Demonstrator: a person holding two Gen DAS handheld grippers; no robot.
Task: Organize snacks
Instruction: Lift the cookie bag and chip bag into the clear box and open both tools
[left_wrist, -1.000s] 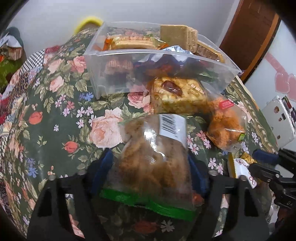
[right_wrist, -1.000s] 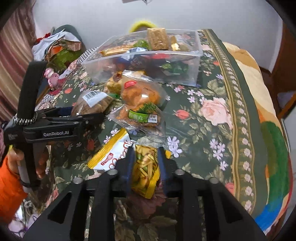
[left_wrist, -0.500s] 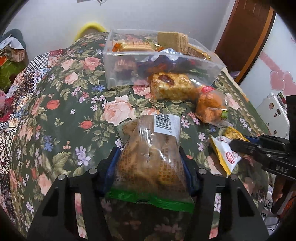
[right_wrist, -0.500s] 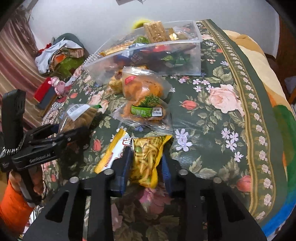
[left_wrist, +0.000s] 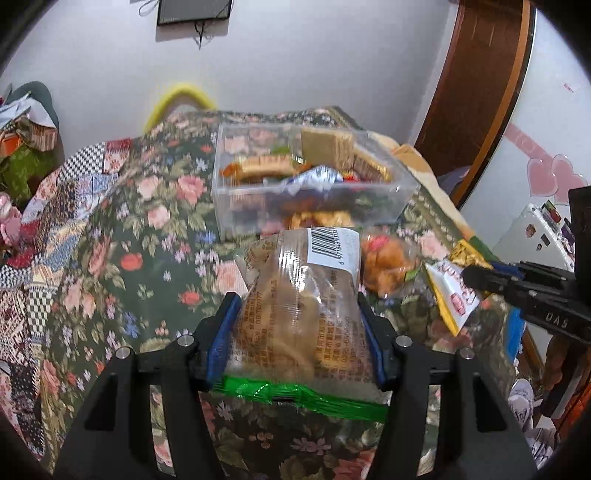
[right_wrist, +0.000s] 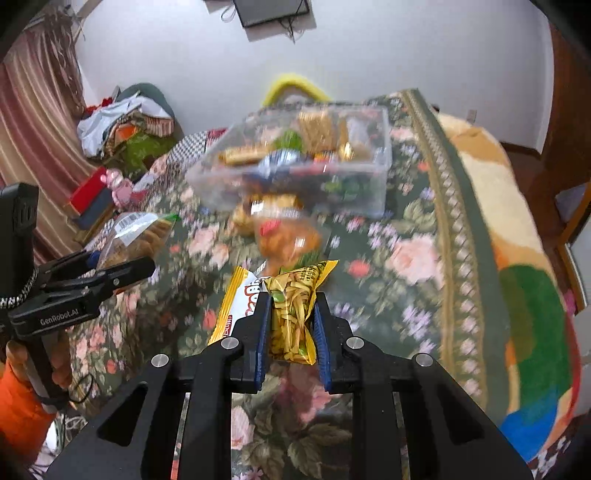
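My left gripper (left_wrist: 297, 310) is shut on a clear bag of brown pastry (left_wrist: 299, 291) with a barcode label and a green seal, lifted off the floral cloth. My right gripper (right_wrist: 291, 306) is shut on a small yellow packet of fried strips (right_wrist: 293, 310), also held above the cloth. The clear plastic box (left_wrist: 310, 188) (right_wrist: 295, 162), partly filled with wrapped snacks, stands ahead at the far side. In the right wrist view the left gripper (right_wrist: 110, 266) shows at the left with its pastry bag (right_wrist: 138, 232); the right gripper (left_wrist: 476, 275) shows at the right in the left wrist view.
An orange snack bag (right_wrist: 288, 236) (left_wrist: 388, 258) and another pastry pack lie before the box. A yellow and white packet (right_wrist: 240, 295) (left_wrist: 452, 291) lies on the floral cloth (right_wrist: 406, 258). Clothes are piled at the far left (right_wrist: 125, 125). A person's orange sleeve (right_wrist: 18, 410) holds the left tool.
Both grippers rose off the cloth with their packets and pulled back, so the box looks farther away. The right jaws closed tighter on the yellow packet.
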